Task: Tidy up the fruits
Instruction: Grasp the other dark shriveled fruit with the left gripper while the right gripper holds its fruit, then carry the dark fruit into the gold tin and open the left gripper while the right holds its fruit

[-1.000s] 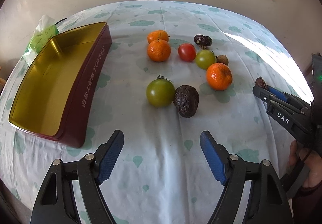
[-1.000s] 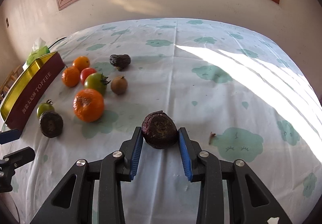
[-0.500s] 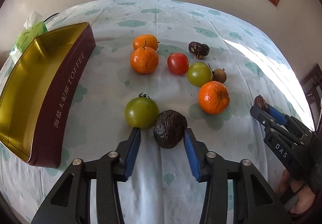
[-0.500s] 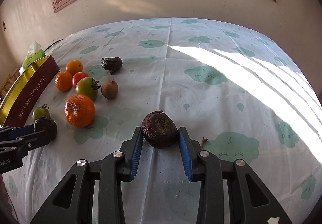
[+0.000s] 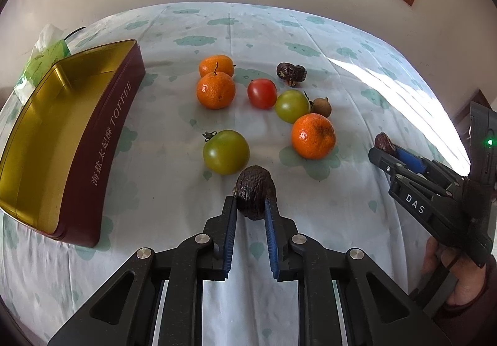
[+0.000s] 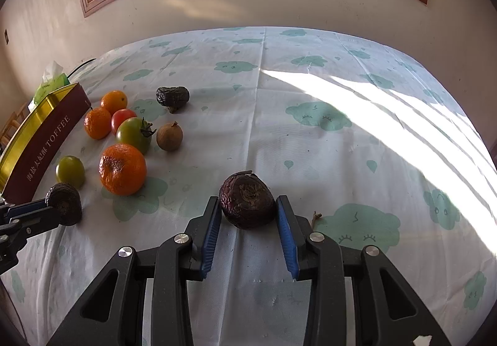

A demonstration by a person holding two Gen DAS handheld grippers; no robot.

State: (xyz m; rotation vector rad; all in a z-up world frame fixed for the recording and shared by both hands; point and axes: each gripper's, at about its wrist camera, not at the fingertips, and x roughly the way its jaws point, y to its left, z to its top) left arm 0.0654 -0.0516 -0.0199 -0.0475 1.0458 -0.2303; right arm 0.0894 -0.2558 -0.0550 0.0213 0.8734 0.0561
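My left gripper point(image 5: 251, 206) is shut on a dark wrinkled fruit point(image 5: 255, 190), also seen in the right wrist view point(image 6: 64, 203), just in front of a green tomato point(image 5: 226, 152). My right gripper point(image 6: 247, 215) is shut on a dark purple wrinkled fruit point(image 6: 247, 204); it shows at the right of the left wrist view point(image 5: 384, 142). On the cloth lie three oranges point(image 5: 313, 136) point(image 5: 215, 89) point(image 5: 216, 65), a red tomato point(image 5: 262, 93), another green tomato point(image 5: 292, 106), a small brown fruit point(image 5: 321, 106) and a dark shrivelled fruit point(image 5: 291, 73).
An open gold-lined maroon TOFFEE tin point(image 5: 102, 140) stands at the left, with a green tissue pack point(image 5: 43, 57) behind it. The tablecloth point(image 6: 310, 134) has a sunlit band at the right. A wall with a window runs behind the table.
My left gripper has closed on the dark wrinkled fruit and drawn it slightly back from the green tomato. My right gripper still holds its fruit and has shifted little.
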